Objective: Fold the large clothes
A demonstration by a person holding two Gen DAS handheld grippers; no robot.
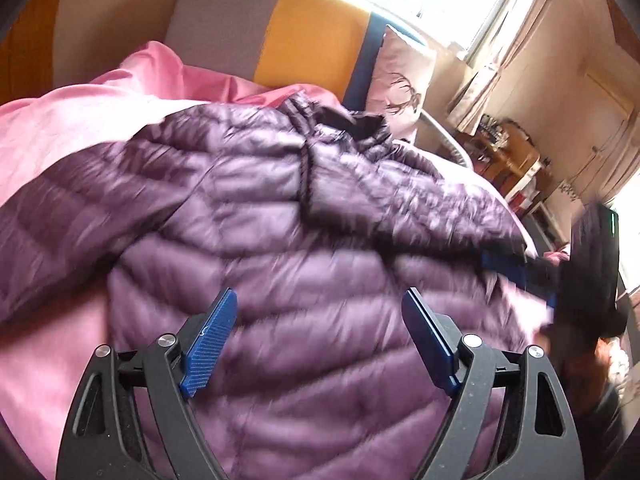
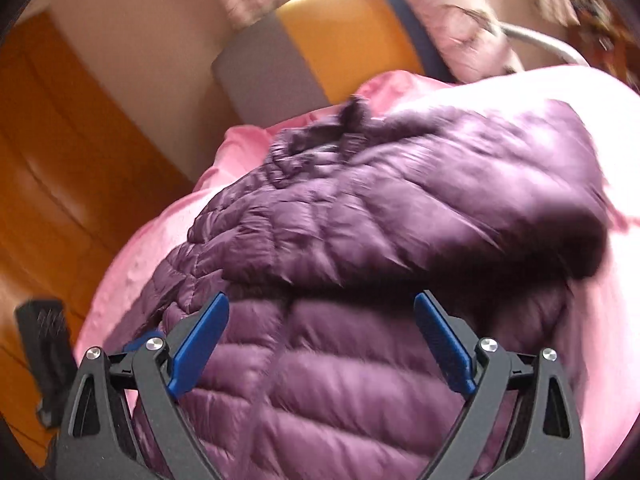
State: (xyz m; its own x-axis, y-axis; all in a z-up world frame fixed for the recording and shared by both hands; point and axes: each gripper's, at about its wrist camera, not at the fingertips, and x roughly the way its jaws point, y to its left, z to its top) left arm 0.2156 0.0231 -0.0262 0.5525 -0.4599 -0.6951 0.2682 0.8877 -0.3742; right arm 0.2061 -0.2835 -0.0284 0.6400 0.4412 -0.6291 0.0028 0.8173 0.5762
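A purple quilted down jacket (image 1: 304,240) lies spread on a pink bed sheet (image 1: 60,132), its collar (image 1: 352,120) pointing toward the headboard. My left gripper (image 1: 319,294) hovers open above the jacket's body with nothing between its blue pads. In the right wrist view one sleeve (image 2: 480,200) lies folded across the jacket (image 2: 340,380). My right gripper (image 2: 321,298) is open over the fabric just below that sleeve and holds nothing. At the right edge of the left wrist view, a blurred dark gripper with blue fingers (image 1: 516,270) sits by the jacket's side.
A headboard (image 1: 280,36) in grey, yellow and blue stands behind the bed, with a patterned pillow (image 1: 404,76) beside it. A bright window and curtains (image 1: 480,20) are at the back right, above a cluttered wooden shelf (image 1: 508,156). An orange wooden floor (image 2: 48,160) lies left of the bed.
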